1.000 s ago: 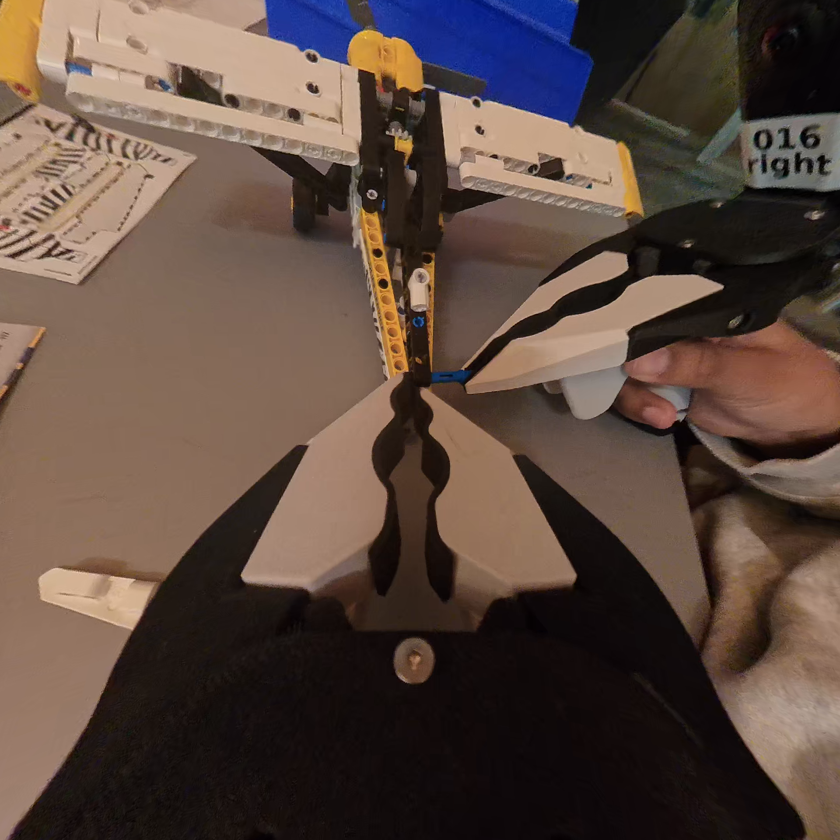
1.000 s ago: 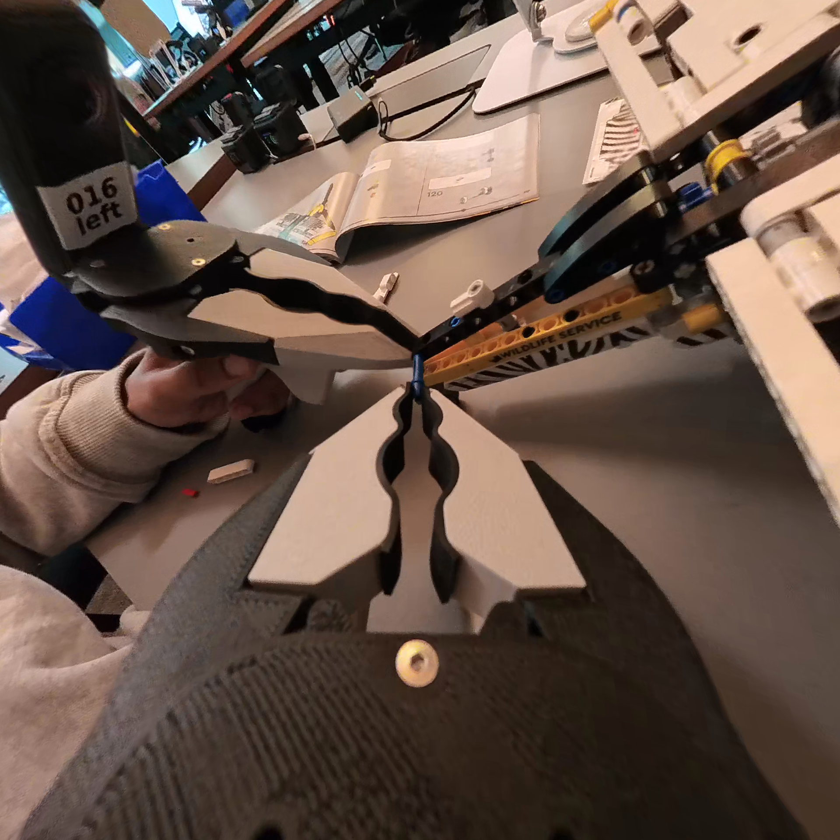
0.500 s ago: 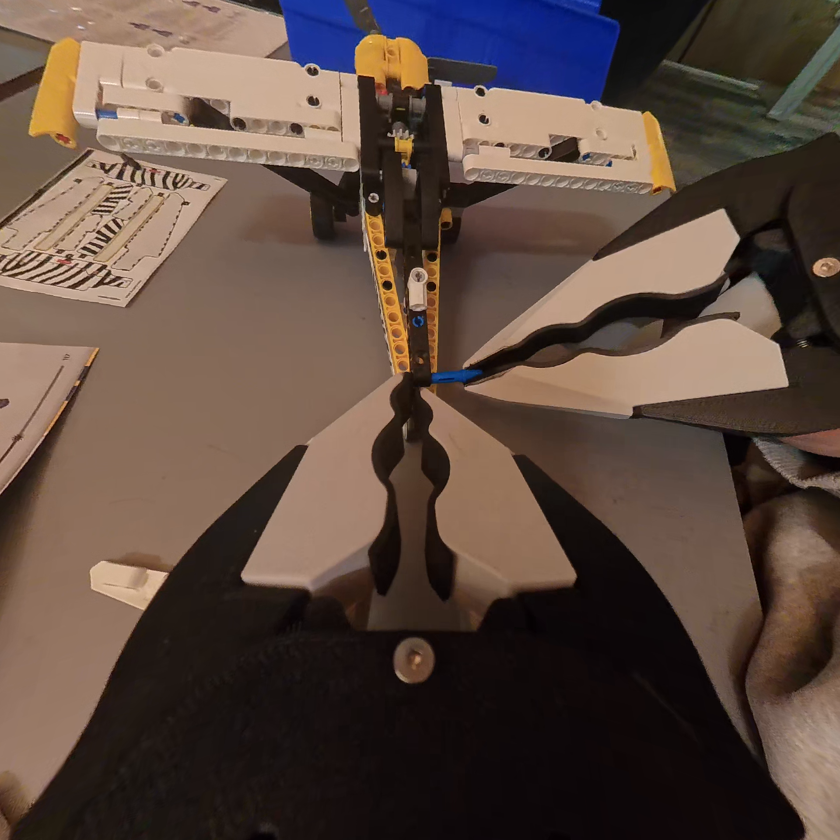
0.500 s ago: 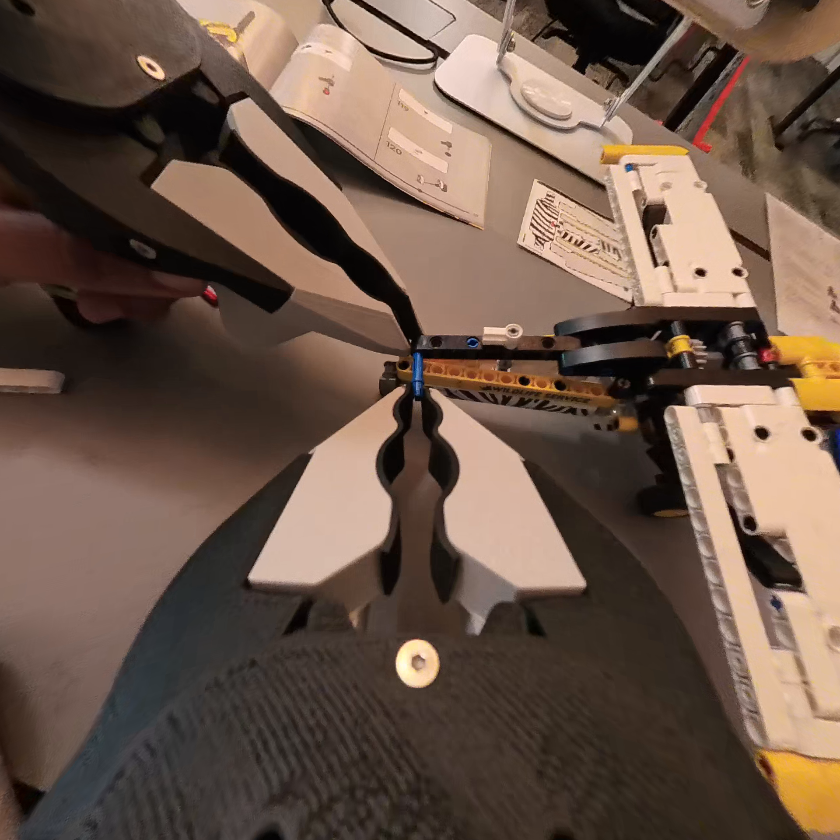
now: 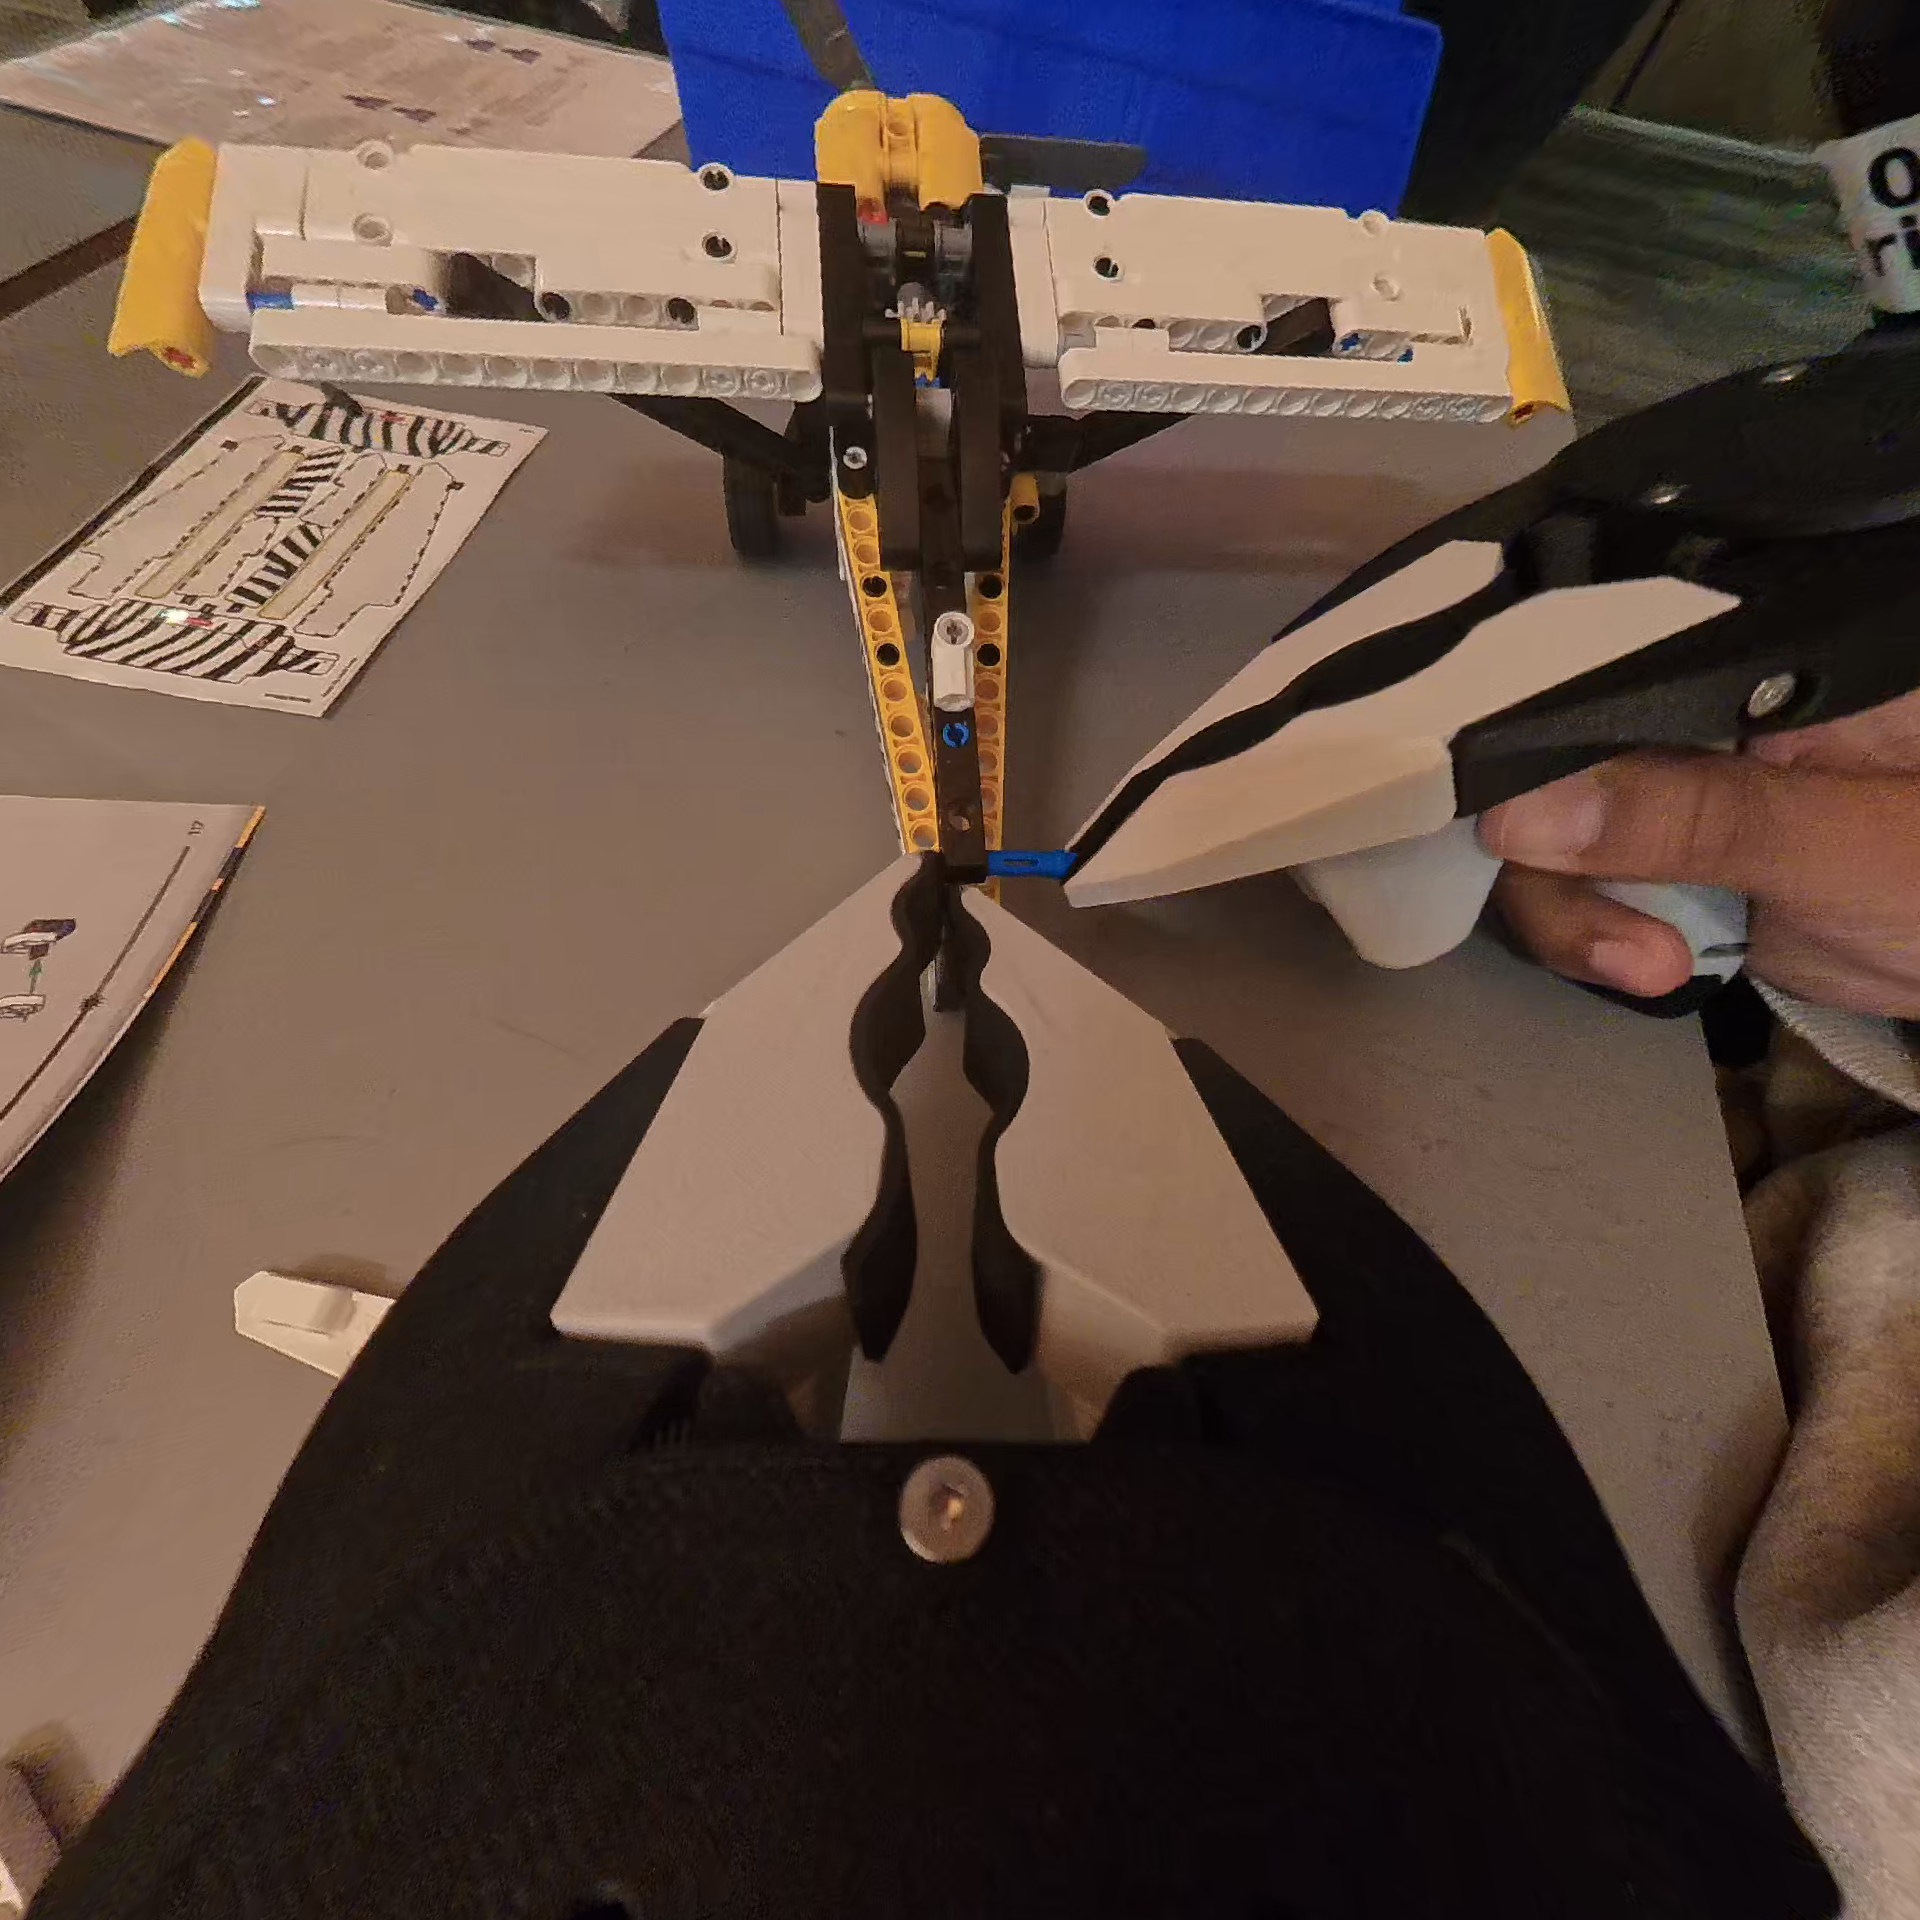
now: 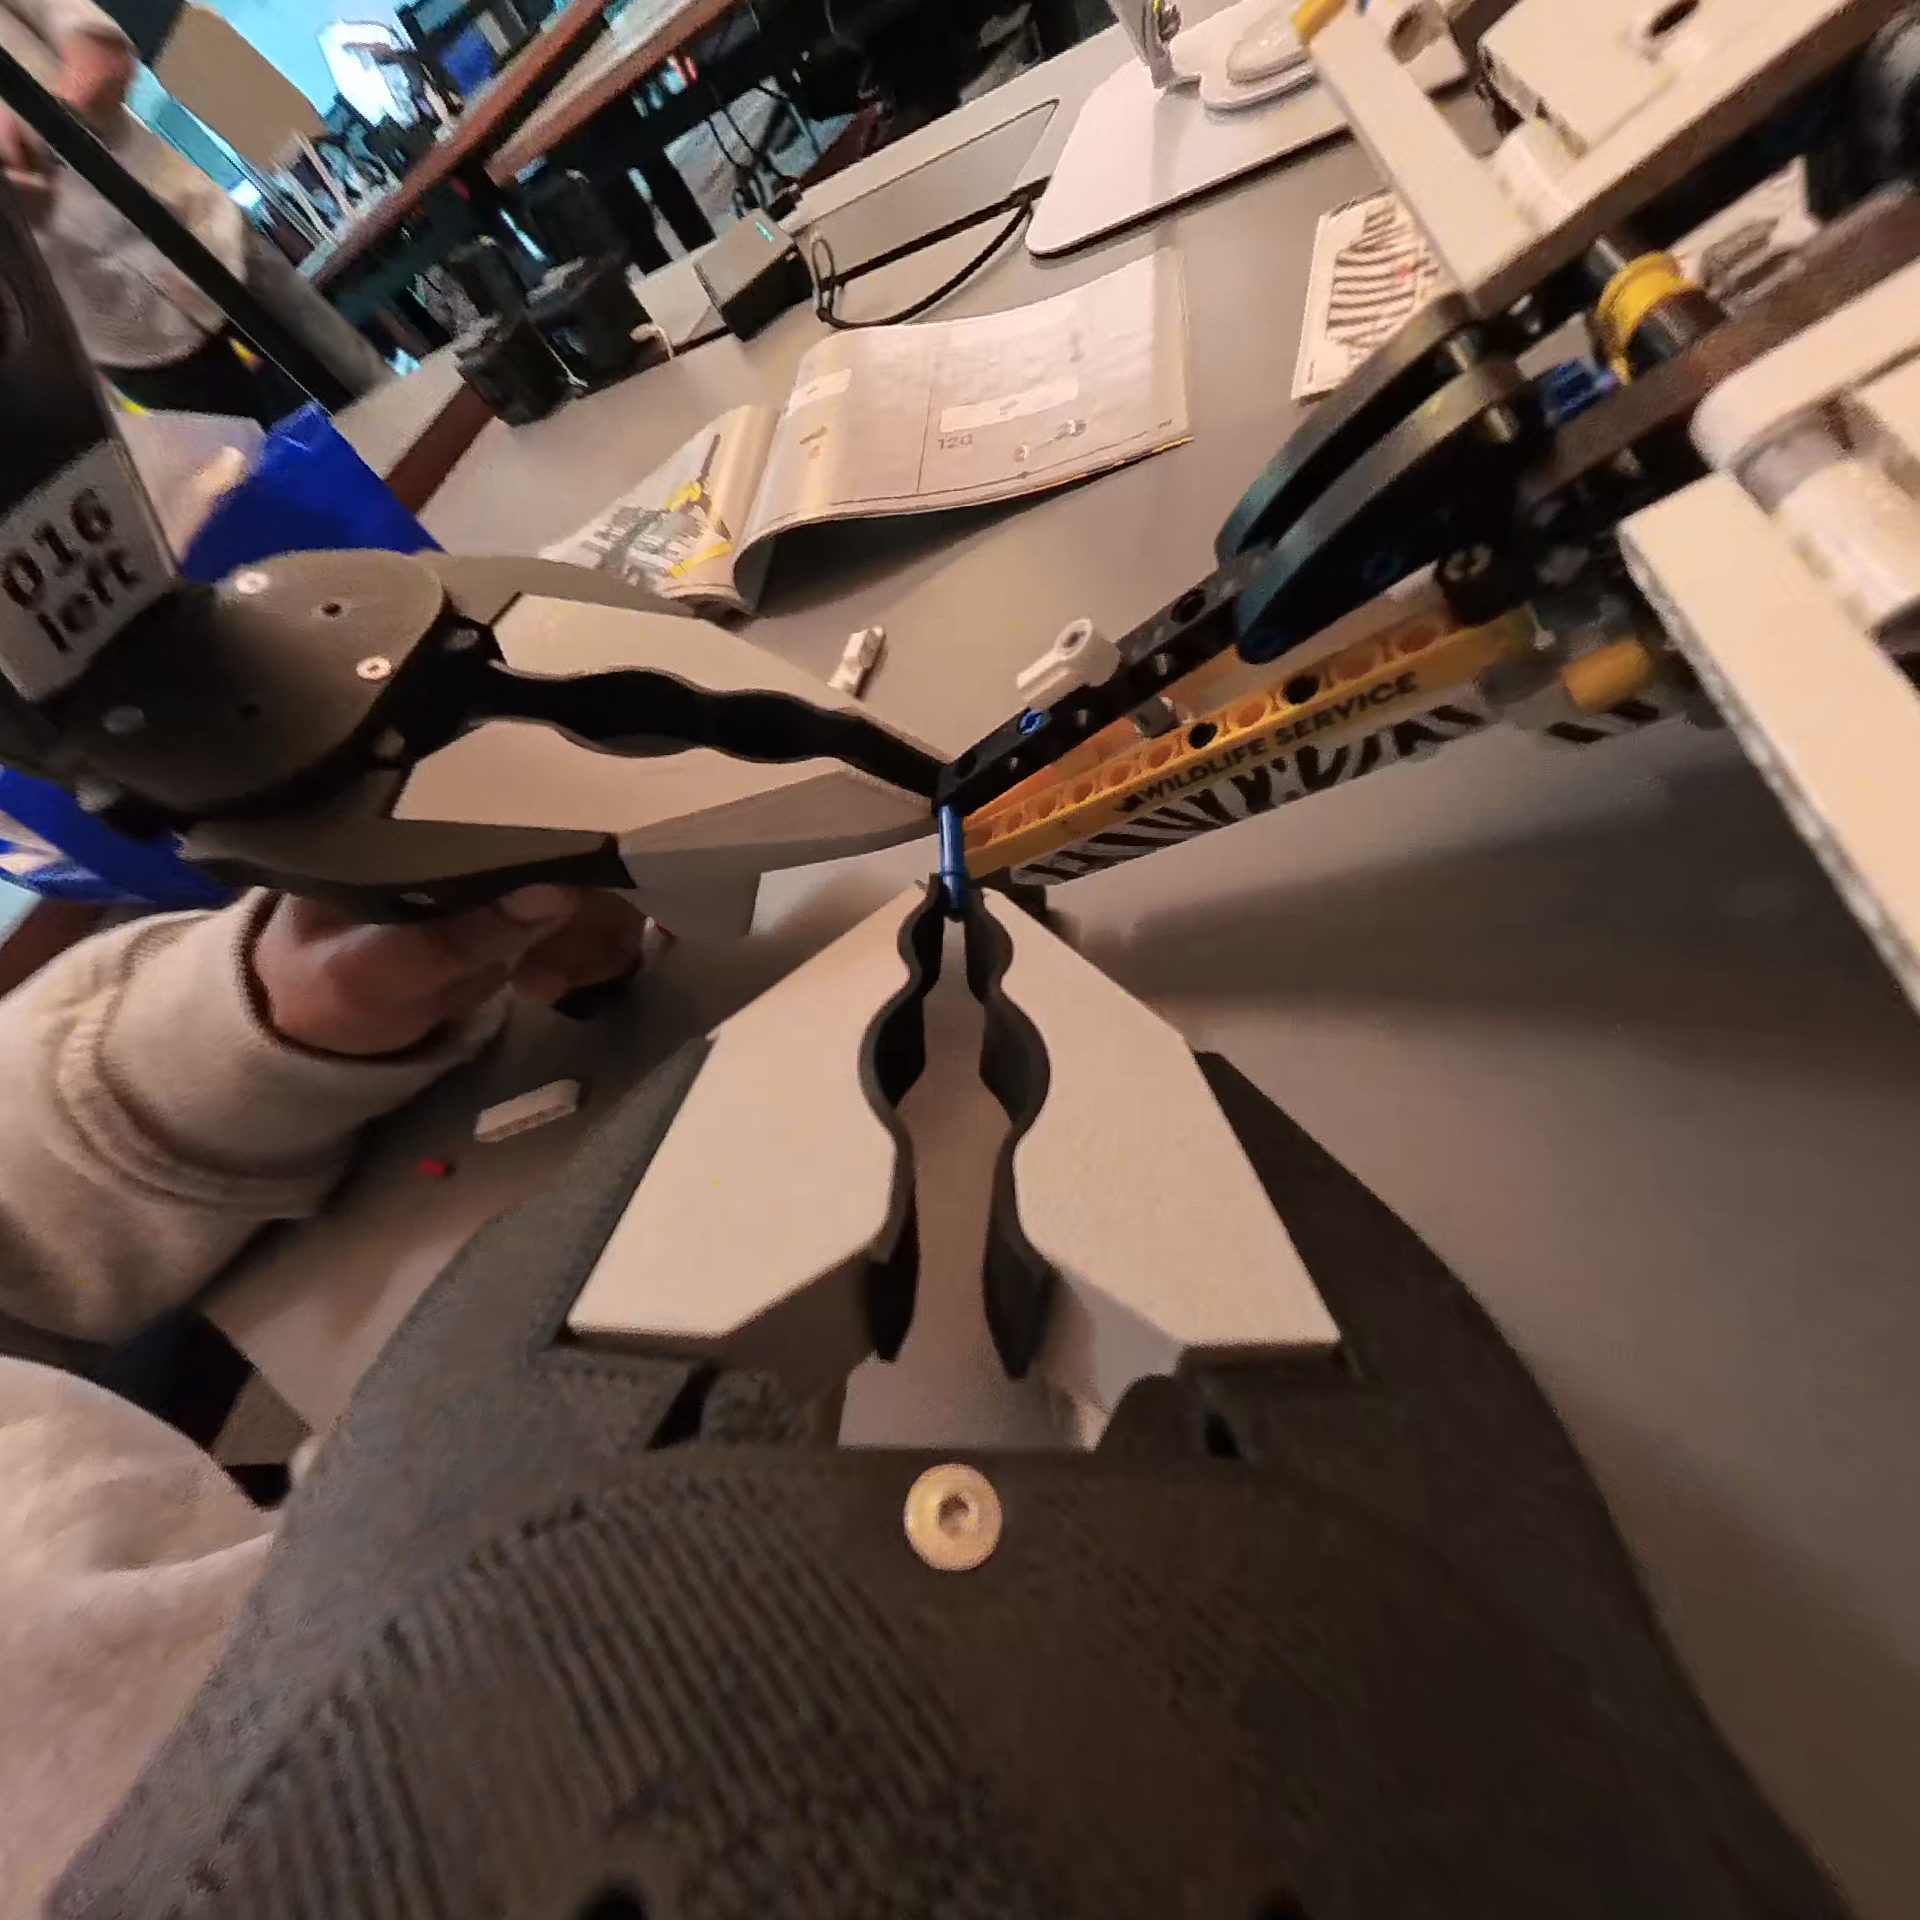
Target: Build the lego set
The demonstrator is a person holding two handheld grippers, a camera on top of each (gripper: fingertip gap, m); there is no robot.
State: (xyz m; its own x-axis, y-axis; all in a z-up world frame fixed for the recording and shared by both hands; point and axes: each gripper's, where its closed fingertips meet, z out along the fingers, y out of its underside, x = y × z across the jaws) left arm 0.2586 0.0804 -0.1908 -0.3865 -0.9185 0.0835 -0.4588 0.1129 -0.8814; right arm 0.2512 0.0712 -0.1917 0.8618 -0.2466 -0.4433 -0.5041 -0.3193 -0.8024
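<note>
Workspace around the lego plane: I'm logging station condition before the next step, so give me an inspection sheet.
Surface: grey table, bare in the middle.
Job's things: lego plane stands on its wheels; blue pin sticks out sideways at the tail's black beam; instruction booklet lies open; sticker sheet lies flat.
Clutter: loose white pieces; a tiny red bit.
Grippers: left gripper shut on the black beam; right gripper shut on the blue pin.
Cables: black cable by a dark box.
Surroundings: blue bin; other desks behind.
</note>
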